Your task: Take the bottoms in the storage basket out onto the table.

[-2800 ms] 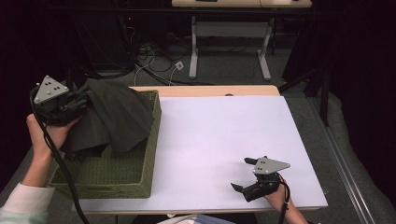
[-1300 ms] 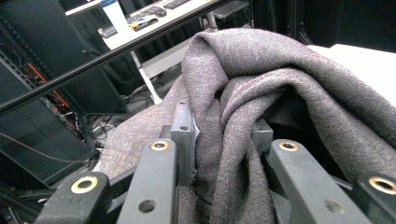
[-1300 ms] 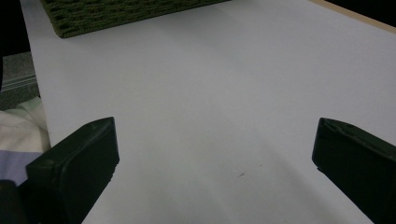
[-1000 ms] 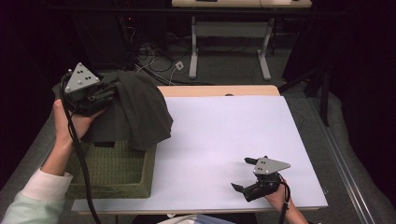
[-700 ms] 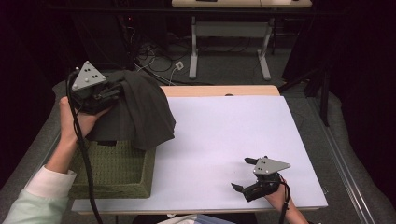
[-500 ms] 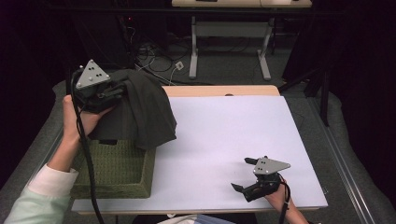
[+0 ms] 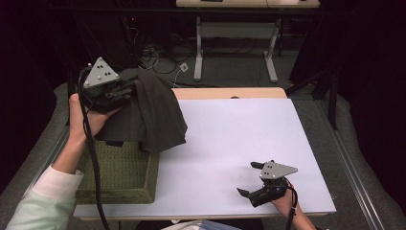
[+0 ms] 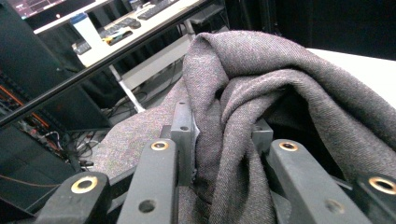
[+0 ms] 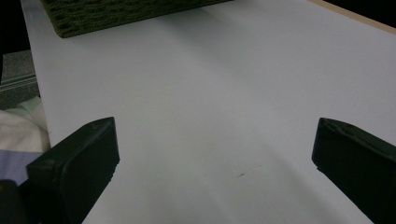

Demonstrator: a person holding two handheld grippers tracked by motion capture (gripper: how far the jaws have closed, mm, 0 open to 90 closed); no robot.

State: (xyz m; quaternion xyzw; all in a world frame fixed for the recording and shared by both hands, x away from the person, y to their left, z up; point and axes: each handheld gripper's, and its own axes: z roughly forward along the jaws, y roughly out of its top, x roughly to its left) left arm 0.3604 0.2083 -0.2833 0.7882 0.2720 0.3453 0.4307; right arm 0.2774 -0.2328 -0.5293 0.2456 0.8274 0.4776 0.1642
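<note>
Above the basket (image 7: 119,172), your left claw (image 7: 125,89) pinches a bunch of the dark cloth (image 7: 148,115), which hangs limp over the rim. It's soft and light (likely to slide), so grip thick folds. Your right claw (image 7: 250,178) rests spread on the table (image 7: 230,139).

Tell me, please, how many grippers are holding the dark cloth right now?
1. The left gripper is clamped on the dark cloth, lifted above the green basket. The right gripper rests open and empty on the white table.
</note>
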